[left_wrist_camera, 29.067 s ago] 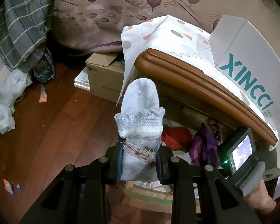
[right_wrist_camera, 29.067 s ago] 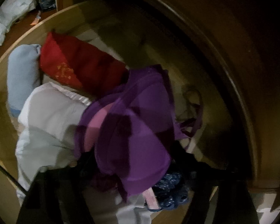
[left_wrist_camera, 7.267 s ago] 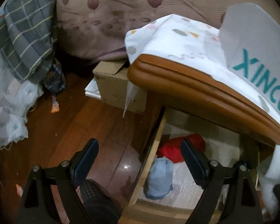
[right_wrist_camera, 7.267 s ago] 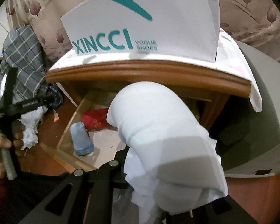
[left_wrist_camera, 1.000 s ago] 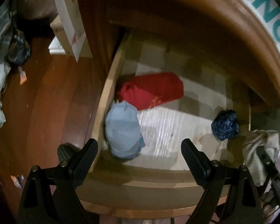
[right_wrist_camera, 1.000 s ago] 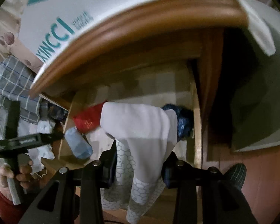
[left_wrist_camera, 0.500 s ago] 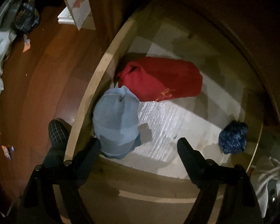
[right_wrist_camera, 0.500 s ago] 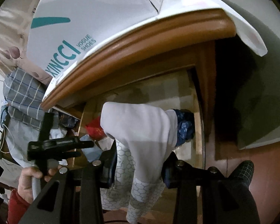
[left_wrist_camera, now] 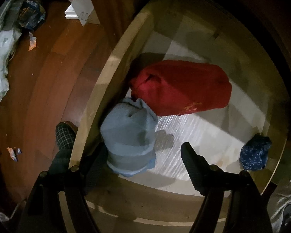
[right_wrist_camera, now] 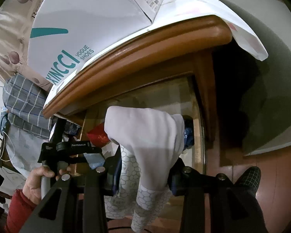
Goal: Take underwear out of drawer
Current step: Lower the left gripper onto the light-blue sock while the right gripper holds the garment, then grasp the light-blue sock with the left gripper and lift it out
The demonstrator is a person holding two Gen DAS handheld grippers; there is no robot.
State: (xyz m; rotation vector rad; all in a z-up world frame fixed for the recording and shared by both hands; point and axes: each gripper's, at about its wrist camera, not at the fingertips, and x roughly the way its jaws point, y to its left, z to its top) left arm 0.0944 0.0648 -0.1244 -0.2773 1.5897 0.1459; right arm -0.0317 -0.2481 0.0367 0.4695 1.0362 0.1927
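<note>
Looking down the left wrist view, the left gripper hangs with fingers apart over the open drawer, straddling the pale blue rolled underwear lying against the drawer's left wall. That soft, ribbed knit could unroll if pinched off-centre, or the left finger could catch the wall. A plush red bundle touches it; a crumpled navy speckled piece lies well apart.

In the right wrist view, the right gripper is clamped on smooth white underwear with a hexagon-printed band, held outside the drawer; its limp, trailing hem could snag.
</note>
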